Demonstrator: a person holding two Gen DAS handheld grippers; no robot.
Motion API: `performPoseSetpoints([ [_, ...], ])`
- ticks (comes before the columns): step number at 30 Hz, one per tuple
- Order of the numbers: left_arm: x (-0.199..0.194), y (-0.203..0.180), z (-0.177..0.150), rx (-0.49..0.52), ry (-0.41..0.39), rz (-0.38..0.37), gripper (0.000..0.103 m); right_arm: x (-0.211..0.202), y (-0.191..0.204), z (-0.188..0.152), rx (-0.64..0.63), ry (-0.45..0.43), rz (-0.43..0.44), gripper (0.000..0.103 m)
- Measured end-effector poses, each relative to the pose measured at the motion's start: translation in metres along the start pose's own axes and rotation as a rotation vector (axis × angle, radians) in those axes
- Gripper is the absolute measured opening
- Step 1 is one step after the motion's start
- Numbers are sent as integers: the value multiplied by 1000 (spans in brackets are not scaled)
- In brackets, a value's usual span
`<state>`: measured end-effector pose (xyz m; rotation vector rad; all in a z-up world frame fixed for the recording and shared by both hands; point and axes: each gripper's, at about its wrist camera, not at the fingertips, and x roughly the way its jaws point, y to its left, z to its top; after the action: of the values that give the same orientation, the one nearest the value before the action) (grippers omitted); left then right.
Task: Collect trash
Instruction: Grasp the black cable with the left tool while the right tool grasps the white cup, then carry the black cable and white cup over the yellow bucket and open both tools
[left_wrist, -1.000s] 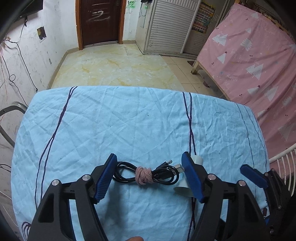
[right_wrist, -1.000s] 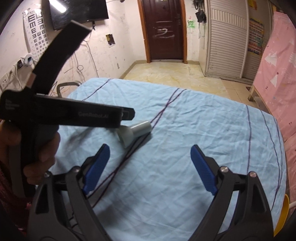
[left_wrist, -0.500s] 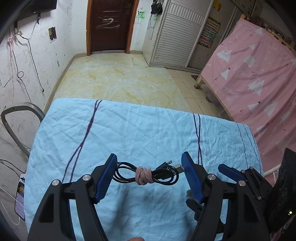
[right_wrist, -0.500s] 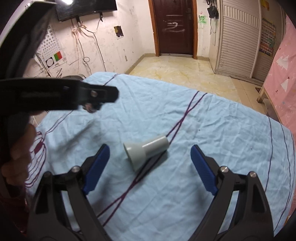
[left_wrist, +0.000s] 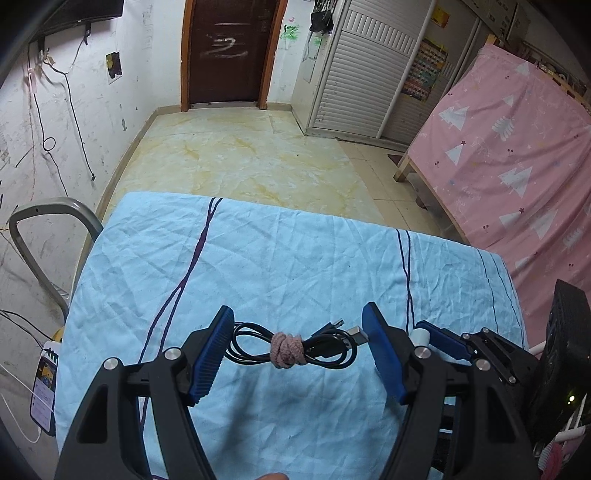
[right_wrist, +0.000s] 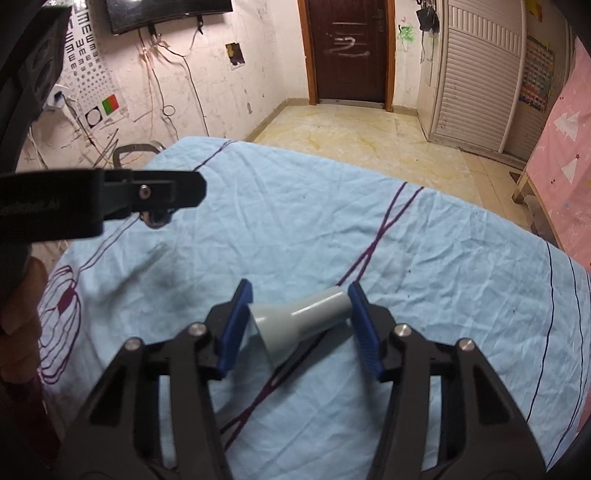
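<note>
Cable (left_wrist: 291, 349) coil: one, gripped; grey funnel (right_wrist: 301, 323): one, between closing right tongs (right_wrist: 300, 326).

— What did you have in front of you?
— A coiled black cable (left_wrist: 291, 350), tied at its middle with a pinkish knot, and a pale grey funnel-shaped cup (right_wrist: 301, 320) that lay on its side, flared mouth toward you.

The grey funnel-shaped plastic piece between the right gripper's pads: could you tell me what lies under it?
Under the grey funnel-shaped plastic piece lies the wrinkled light blue sheet, with a purple line running beneath it. The stretch directly below the piece is covered.
</note>
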<state>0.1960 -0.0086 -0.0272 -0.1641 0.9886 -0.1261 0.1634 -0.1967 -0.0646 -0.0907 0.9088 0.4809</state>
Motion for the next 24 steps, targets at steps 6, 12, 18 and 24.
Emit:
performPoseSetpoints([
  [6, -9, -8, -5, 19, -10, 7, 63, -11, -8, -7, 39, -29, 4, 51],
  [12, -18, -26, -8, 50, -21, 8, 63, -35, -25, -13, 101, -82, 2, 51],
  [18, -28, -52, -12, 96, -33, 3, 63, -63, -51, -26, 179, -127, -10, 51],
  [24, -34, -84, -18, 146, -37, 0, 63, -91, -75, -42, 229, -176, -27, 51],
])
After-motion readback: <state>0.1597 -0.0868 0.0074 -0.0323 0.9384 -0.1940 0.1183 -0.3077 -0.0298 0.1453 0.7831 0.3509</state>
